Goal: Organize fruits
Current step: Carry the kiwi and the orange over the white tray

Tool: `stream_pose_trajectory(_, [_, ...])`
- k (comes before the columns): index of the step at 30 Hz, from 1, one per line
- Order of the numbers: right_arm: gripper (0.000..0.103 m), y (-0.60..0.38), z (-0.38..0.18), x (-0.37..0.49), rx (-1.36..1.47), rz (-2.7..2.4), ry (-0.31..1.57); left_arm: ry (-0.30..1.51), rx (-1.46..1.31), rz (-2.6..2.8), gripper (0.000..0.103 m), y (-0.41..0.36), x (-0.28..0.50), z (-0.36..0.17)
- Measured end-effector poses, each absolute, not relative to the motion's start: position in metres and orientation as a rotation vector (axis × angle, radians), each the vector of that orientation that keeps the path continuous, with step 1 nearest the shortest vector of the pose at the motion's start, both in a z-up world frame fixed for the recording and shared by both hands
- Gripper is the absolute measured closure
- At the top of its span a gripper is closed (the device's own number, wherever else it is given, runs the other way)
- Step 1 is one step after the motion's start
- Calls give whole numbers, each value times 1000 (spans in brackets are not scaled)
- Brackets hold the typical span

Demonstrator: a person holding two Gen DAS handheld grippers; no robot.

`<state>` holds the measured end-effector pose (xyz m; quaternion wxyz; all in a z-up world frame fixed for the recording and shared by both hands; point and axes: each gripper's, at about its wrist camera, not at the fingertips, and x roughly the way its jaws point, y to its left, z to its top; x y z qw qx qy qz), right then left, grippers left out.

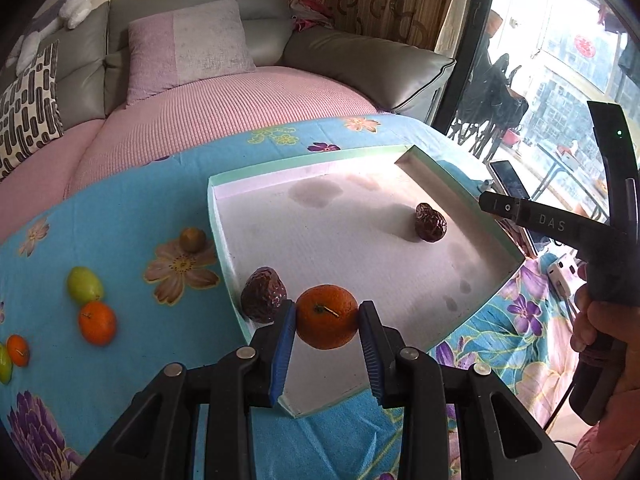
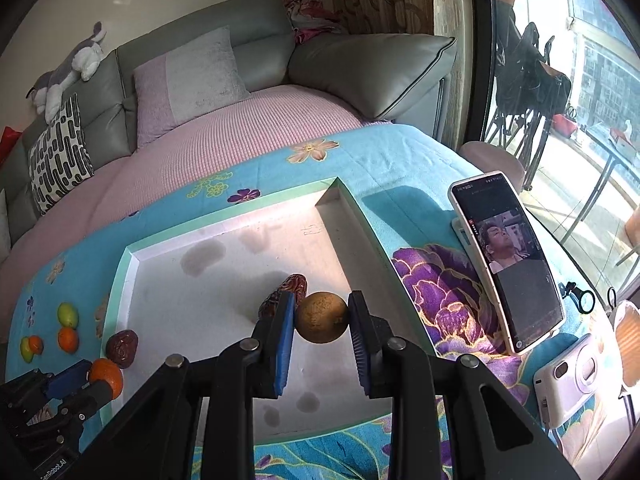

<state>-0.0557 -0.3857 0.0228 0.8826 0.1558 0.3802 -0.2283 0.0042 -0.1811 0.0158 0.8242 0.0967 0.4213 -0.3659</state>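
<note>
My left gripper is shut on an orange tangerine, held over the near left corner of the shallow white tray with a green rim. A dark wrinkled date lies at that corner and another date rests further right in the tray. My right gripper is shut on a brown round fruit above the tray, with a date just behind its left finger. In the right wrist view the left gripper with the tangerine sits at the lower left.
Loose fruit lies on the blue floral cloth left of the tray: a green fruit, two tangerines, a brown fruit. A phone stands propped right of the tray, a white camera beside it. A sofa with cushions is behind.
</note>
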Motion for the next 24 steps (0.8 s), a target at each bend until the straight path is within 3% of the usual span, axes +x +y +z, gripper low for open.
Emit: stream_pose_trajectory(24, [75,-388,-33,-38,321,-477,1011,977,252,-762,68,-192,8,-15])
